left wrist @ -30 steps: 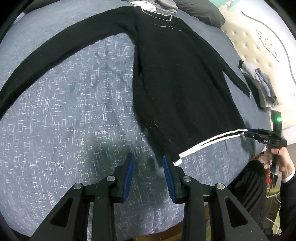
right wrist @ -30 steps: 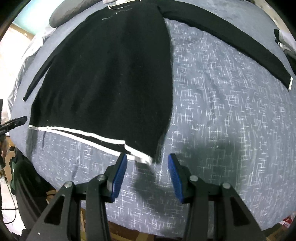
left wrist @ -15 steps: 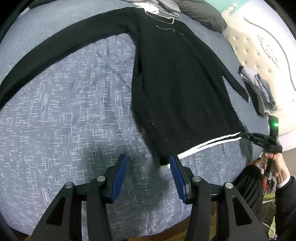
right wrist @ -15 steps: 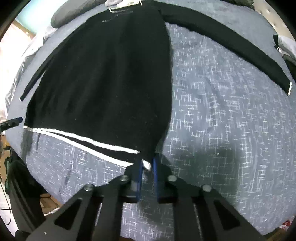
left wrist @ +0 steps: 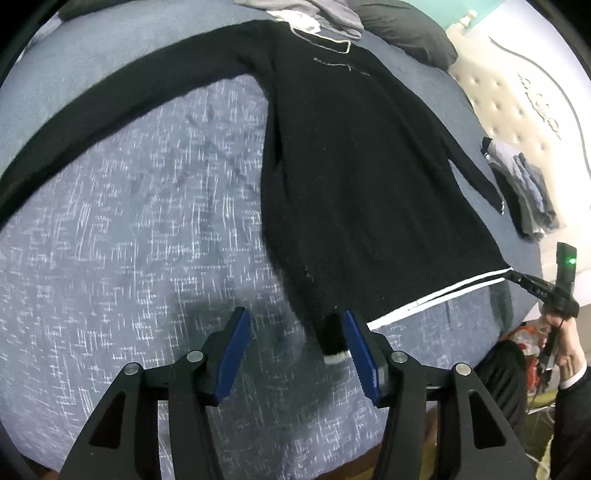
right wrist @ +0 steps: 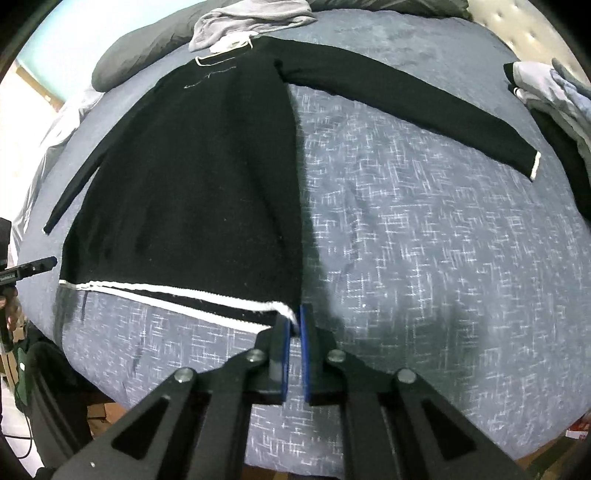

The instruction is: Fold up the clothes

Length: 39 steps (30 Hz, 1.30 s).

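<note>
the right gripper (right wrist: 294,325) is clamped on the near right corner of the black sweater (right wrist: 192,177), at its white-striped hem (right wrist: 177,295), probably so that side can be lifted and carried over in a fold. a second ago those jaws stood apart around the corner; now they pinch it and the hem looks pulled taut. at the sweater's other near corner the left gripper (left wrist: 295,347) is opening, wider than before, and the hem corner (left wrist: 334,341) hangs loose between the jaws against the right pad, not pressed. the sweater lies flat on the blue patterned bedcover (right wrist: 424,240), body stretching away from the hem, both sleeves spread outward. beyond its collar (right wrist: 225,50) lie a grey garment (right wrist: 251,16) and a dark pillow (left wrist: 402,29); off its far right side sits a stack of clothes (left wrist: 524,192).
</note>
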{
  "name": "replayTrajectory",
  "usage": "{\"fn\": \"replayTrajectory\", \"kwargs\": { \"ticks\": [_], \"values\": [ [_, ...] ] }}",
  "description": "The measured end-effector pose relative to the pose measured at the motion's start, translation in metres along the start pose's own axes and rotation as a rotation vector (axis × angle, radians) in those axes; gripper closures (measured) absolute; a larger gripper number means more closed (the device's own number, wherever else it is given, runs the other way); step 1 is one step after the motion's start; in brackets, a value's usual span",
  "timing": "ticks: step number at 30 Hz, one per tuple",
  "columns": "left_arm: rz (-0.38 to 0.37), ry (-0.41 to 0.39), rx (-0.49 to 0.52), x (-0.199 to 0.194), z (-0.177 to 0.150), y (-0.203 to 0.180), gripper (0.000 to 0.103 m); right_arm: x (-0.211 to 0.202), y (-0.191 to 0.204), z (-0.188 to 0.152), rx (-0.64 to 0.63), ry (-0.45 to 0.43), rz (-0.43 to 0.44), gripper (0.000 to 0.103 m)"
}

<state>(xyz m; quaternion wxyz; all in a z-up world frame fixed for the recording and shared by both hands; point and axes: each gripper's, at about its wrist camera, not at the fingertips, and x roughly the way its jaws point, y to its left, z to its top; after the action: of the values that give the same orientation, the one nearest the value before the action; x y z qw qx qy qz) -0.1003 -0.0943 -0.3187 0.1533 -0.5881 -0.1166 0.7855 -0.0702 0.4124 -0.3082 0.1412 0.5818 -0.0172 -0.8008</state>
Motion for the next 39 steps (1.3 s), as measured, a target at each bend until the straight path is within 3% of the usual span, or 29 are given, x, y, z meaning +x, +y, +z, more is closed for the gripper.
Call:
{"fn": "replayTrajectory", "kwargs": {
  "ticks": [3, 5, 7, 10, 17, 20, 24, 26, 28, 30, 31, 33, 34, 35, 36, 39],
  "values": [
    [0.01, 0.012, 0.021, 0.006, 0.002, -0.007, 0.047, 0.004, 0.005, 0.002, -0.007, 0.008, 0.005, 0.099],
    [0.018, 0.032, 0.033, 0.012, 0.002, -0.009, 0.054, 0.005, 0.007, 0.003, -0.006, 0.012, 0.006, 0.099],
    [0.014, 0.062, 0.039, 0.02, 0.001, -0.008, 0.086, 0.003, 0.007, 0.003, 0.0, 0.012, 0.008, 0.099],
    [0.056, 0.085, 0.049, 0.025, -0.003, -0.001, 0.103, 0.002, 0.004, 0.004, 0.019, 0.008, 0.02, 0.099],
    [0.107, 0.088, 0.009, 0.019, -0.009, 0.024, 0.103, 0.007, 0.006, 0.006, 0.016, 0.015, 0.024, 0.099],
    [0.057, 0.01, 0.002, -0.001, -0.006, 0.021, 0.103, 0.008, 0.007, 0.006, 0.017, 0.016, 0.028, 0.099],
    [0.0, 0.007, 0.048, -0.005, 0.0, -0.001, 0.1, 0.009, 0.006, 0.008, 0.021, 0.023, 0.026, 0.099],
    [-0.013, 0.031, 0.052, 0.004, 0.003, -0.011, 0.092, 0.008, 0.007, 0.009, 0.025, 0.025, 0.028, 0.099],
    [-0.023, 0.041, 0.043, 0.014, 0.006, -0.018, 0.068, 0.007, 0.01, 0.01, 0.021, 0.024, 0.029, 0.099],
    [-0.014, 0.044, 0.031, 0.024, 0.009, -0.019, 0.053, 0.006, 0.011, 0.01, 0.02, 0.024, 0.031, 0.099],
    [0.006, 0.047, 0.029, 0.028, 0.008, -0.018, 0.052, 0.006, 0.011, 0.01, 0.021, 0.024, 0.033, 0.099],
    [0.042, 0.057, 0.029, 0.034, 0.007, -0.015, 0.054, 0.006, 0.01, 0.01, 0.024, 0.023, 0.035, 0.099],
    [0.051, 0.063, 0.034, 0.038, 0.006, -0.014, 0.062, 0.006, 0.01, 0.01, 0.025, 0.023, 0.037, 0.099],
    [0.054, 0.071, 0.038, 0.041, 0.005, -0.012, 0.074, 0.006, 0.009, 0.01, 0.026, 0.024, 0.038, 0.099],
    [0.05, 0.079, 0.038, 0.043, 0.004, -0.01, 0.095, 0.007, 0.009, 0.01, 0.026, 0.024, 0.038, 0.099],
    [0.037, 0.086, 0.038, 0.043, 0.002, -0.005, 0.096, 0.009, 0.008, 0.01, 0.025, 0.028, 0.04, 0.099]
  ]
}}
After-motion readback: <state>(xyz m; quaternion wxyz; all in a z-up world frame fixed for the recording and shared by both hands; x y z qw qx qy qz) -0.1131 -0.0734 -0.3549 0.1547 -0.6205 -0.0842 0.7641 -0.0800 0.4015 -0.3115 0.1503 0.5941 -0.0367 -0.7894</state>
